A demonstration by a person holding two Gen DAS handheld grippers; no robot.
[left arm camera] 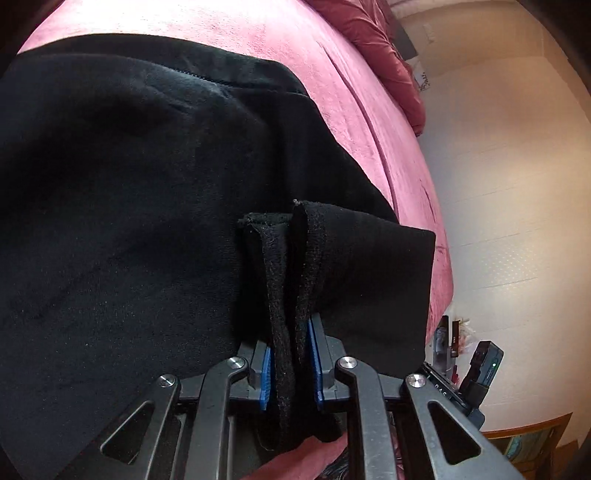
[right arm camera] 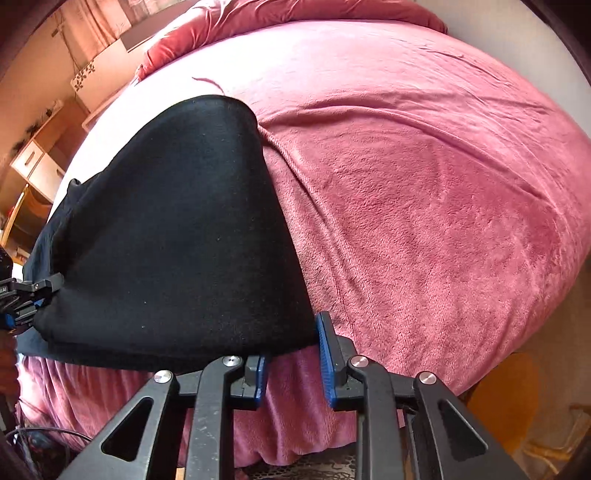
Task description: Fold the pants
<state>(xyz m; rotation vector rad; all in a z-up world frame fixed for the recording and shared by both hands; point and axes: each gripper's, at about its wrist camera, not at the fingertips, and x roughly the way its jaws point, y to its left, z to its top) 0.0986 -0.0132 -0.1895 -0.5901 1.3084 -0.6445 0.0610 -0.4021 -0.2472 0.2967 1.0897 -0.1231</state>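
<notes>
A bed (right arm camera: 424, 192) covered in a pink plush blanket fills my view, and I place everything else against it. Nearest me, at the bed's front edge, my left tool (left arm camera: 290, 363) is clamped on a bunched, doubled hem of the black pants (left arm camera: 147, 206); the blue pads (left arm camera: 265, 376) press the thick cloth from both sides. From that grip the pants spread over the blanket toward the head of the bed, lying in layers with a stitched seam showing across the upper layer.

My right tool (right arm camera: 293, 363) stands at the same front edge with its pads (right arm camera: 327, 360) apart and only pink blanket showing between them. The left pad tucks under the near corner of the pants (right arm camera: 177, 236), while the right pad stands just beside that corner; whether either touches the cloth I cannot tell. In this view the left tool (right arm camera: 33, 295) holds the pants' other near corner.

Farther up the bed the blanket lies bare and lightly creased, and a red pillow (right arm camera: 280, 14) sits at its head. Beyond the bed's left side stands a wooden cabinet (right arm camera: 38, 162).
</notes>
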